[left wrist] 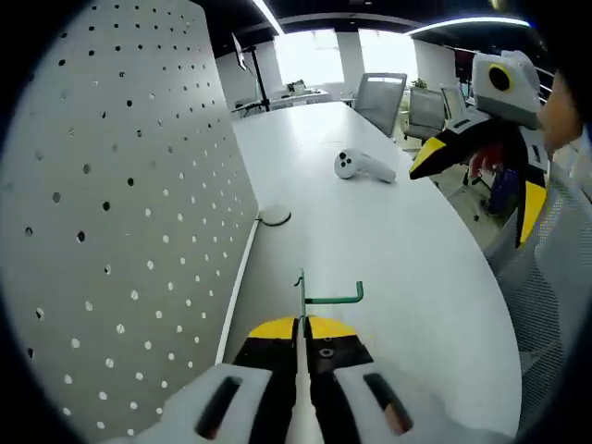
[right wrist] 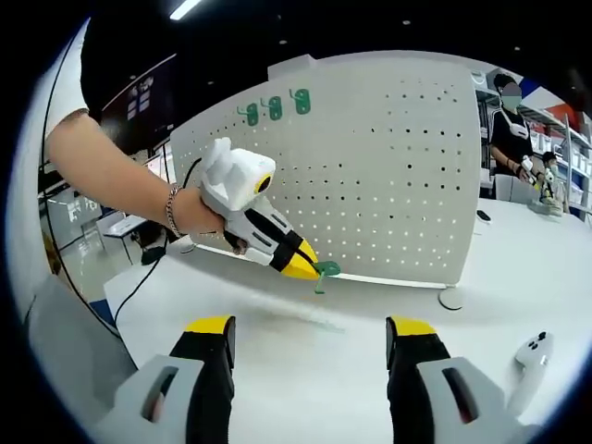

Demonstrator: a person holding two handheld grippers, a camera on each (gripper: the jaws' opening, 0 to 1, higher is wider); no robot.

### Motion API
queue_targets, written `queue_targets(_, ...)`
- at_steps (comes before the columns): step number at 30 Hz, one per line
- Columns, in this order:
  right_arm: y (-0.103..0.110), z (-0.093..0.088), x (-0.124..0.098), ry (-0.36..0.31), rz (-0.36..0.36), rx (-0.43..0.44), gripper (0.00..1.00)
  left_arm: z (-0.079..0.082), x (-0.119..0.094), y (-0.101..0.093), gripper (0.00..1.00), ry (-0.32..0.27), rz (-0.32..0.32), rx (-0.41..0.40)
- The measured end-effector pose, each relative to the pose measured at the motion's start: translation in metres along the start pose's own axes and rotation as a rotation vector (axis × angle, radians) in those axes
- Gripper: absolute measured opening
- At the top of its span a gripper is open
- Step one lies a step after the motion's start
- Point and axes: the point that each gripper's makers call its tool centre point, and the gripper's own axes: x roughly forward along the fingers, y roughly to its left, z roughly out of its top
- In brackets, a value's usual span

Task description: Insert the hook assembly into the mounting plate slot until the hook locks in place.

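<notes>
A green metal hook (left wrist: 326, 296) sticks out from between the jaws of my left gripper (left wrist: 302, 324), which is shut on it; its bent arm points right. In the right gripper view the same left gripper (right wrist: 301, 266) hangs just in front of the white pegboard (right wrist: 370, 176), holding the green hook (right wrist: 324, 271) near the board's lower edge. The pegboard (left wrist: 120, 213) stands upright on the left of the left gripper view. Three green hooks (right wrist: 275, 108) hang near its top. My right gripper (right wrist: 310, 356) is open over the table with nothing between its jaws, and it appears at the right (left wrist: 481, 153).
A white hand controller (left wrist: 363, 166) lies on the white table (left wrist: 416, 268); it is also at the lower right (right wrist: 527, 365). A round pegboard foot (left wrist: 274, 217) rests by the board's base. Office chairs stand past the table's far end. People stand at the far right.
</notes>
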Motion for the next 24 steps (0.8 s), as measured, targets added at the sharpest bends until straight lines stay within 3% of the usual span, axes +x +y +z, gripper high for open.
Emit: queue_targets(24,0.002,0.005,0.000,-0.013,0.005,-0.006,0.64,0.040,-0.054,0.002,0.02,-0.149,0.109,0.011)
